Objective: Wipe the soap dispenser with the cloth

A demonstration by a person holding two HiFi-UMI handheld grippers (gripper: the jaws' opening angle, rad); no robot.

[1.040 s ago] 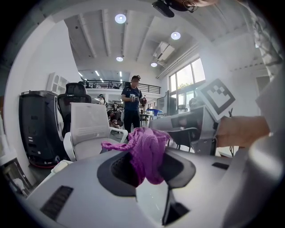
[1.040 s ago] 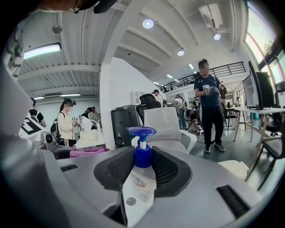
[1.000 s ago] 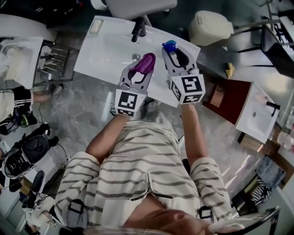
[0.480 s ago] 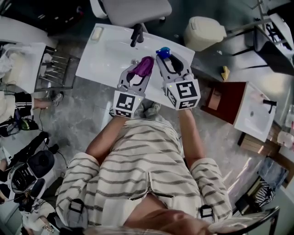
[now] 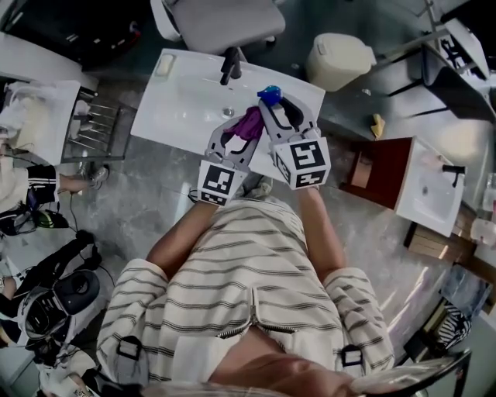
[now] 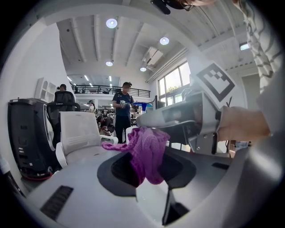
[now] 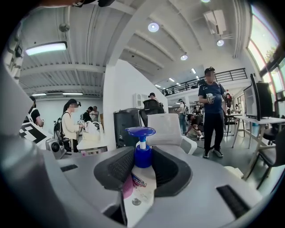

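Note:
My right gripper (image 5: 279,108) is shut on the soap dispenser (image 7: 141,176), a white bottle with a blue pump head (image 5: 269,95) that stands upright between the jaws (image 7: 142,164). A purple cloth (image 5: 249,122) hangs bunched from my left gripper (image 5: 239,133), which is shut on it. In the left gripper view the cloth (image 6: 149,151) droops over the jaws, right against the side of the right gripper (image 6: 187,120). Both grippers hover side by side over the front edge of the white washbasin (image 5: 178,97). Whether the cloth touches the bottle I cannot tell.
A black faucet (image 5: 230,62) stands at the basin's far edge, with a grey chair (image 5: 225,19) behind it. A cream bin (image 5: 341,56) sits to the right. A second basin on a brown cabinet (image 5: 430,194) is further right. People stand in the background (image 7: 213,116).
Both grippers have risen and drawn together. The cloth, apart from the right gripper a second ago, now lies against its side.

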